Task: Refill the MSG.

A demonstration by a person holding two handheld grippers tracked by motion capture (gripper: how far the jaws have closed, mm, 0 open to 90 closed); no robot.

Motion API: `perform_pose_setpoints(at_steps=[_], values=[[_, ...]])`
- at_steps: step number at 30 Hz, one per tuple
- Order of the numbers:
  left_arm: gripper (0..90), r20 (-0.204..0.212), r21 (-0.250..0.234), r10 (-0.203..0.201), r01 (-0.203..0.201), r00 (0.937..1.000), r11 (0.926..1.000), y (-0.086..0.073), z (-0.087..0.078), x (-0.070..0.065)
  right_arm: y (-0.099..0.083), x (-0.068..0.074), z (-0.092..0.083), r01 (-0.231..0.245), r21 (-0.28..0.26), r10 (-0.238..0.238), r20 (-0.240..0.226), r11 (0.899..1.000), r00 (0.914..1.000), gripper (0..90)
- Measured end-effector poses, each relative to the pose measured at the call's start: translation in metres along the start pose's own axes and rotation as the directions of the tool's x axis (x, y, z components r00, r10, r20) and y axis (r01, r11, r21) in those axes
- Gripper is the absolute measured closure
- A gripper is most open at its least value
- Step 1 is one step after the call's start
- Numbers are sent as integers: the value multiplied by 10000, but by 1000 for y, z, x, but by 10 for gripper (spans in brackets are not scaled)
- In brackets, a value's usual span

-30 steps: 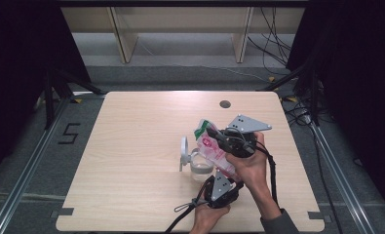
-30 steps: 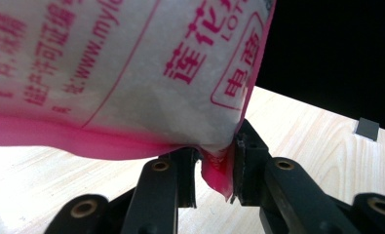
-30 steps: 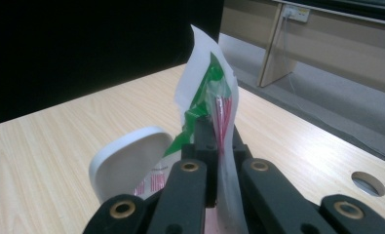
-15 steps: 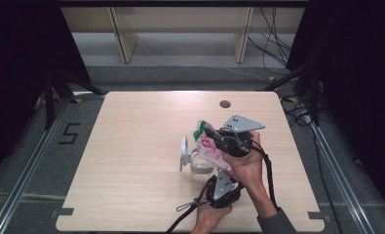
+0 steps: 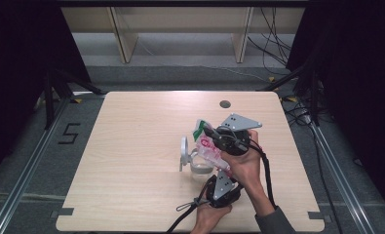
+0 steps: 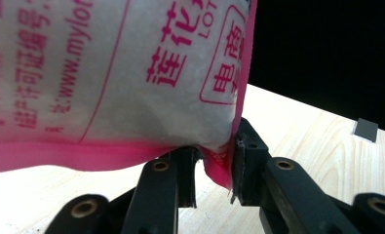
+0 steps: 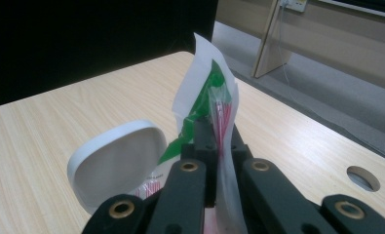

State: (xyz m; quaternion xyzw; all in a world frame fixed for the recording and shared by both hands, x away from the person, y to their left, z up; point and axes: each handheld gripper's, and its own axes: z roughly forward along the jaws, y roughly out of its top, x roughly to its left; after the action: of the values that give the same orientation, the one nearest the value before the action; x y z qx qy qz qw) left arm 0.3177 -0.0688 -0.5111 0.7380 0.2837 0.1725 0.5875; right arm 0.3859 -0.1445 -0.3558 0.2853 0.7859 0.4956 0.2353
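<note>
Left gripper (image 5: 222,171): nearest the table's near edge, right of its middle, pointing away from the person; in its own view its jaws pinch the pink sealed bottom corner of the bag (image 6: 131,73), which rises above them.

Jar (image 5: 200,165): clear, standing on the table just left of the left gripper and under the bag's low end; its white lid (image 5: 184,152) stands up on edge at the jar's left, hinged open by the look of it, though the joint is too small to tell.

Bag: white with pink print and a green patch near its top, held off the table between the two grippers; its long axis runs from the left gripper up and away to the right gripper, leaning toward the far-left corner.

Right gripper (image 5: 210,132): farther out and higher, over the table's middle right, a grey plate (image 5: 240,122) on top; in its own view its jaws are clamped tight on the bag's upper end (image 7: 214,97), a strip of the top standing free above them.

Relation that matters: the bag's mouth lies at the right gripper's end, the jar's opening beneath the left gripper's end, so pouring would likely call for the far end to tip down toward the jar.

Hole (image 5: 224,104): round, in the table near the far edge, well apart from everything.
</note>
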Motion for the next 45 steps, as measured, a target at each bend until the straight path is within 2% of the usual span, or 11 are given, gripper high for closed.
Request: perform_pose_setpoints(at_steps=[14, 16, 21, 26, 30, 33, 38, 39, 40, 44, 45], values=[[742, 147, -76, -149, 150, 9998, 9999, 0, 1, 3, 2, 5, 4, 288, 341, -295, 193, 9990, 9994, 900], [741, 124, -97, -149, 151, 9998, 9998, 0, 1, 2, 2, 7, 4, 33, 393, -41, 220, 9992, 9997, 900], [742, 196, -116, -142, 144, 9997, 9998, 1, 2, 3, 3, 8, 6, 442, 396, -454, 299, 9982, 9985, 900], [741, 161, -211, -126, 129, 9998, 9997, 1, 2, 2, 3, 10, 6, 183, 432, -194, 233, 9989, 9995, 900], [741, 150, -202, -192, 195, 9997, 9996, 0, 1, 2, 3, 9, 9, 603, 338, -616, 368, 9976, 9974, 900], [741, 215, -239, -136, 141, 9997, 9996, 0, 1, 3, 3, 11, 8, 188, 449, -202, 299, 9988, 9993, 900], [740, 236, -270, -151, 157, 9996, 9995, 0, 2, 2, 3, 12, 11, 835, 439, -858, 523, 9955, 9949, 900], [740, 243, -262, -171, 177, 9996, 9995, 0, 1, 2, 3, 14, 11, 570, 520, -590, 379, 9970, 9975, 900], [740, 234, -286, -187, 194, 9996, 9994, 1, 1, 2, 4, 12, 11, 780, 450, -799, 421, 9959, 9959, 900], [739, 201, -259, -190, 195, 9996, 9995, 0, 2, 1, 3, 14, 10, 594, 581, -617, 388, 9965, 9973, 900], [739, 229, -240, -172, 177, 9996, 9996, 0, 1, 1, 3, 13, 12, 966, 488, -990, 509, 9941, 9938, 900]])
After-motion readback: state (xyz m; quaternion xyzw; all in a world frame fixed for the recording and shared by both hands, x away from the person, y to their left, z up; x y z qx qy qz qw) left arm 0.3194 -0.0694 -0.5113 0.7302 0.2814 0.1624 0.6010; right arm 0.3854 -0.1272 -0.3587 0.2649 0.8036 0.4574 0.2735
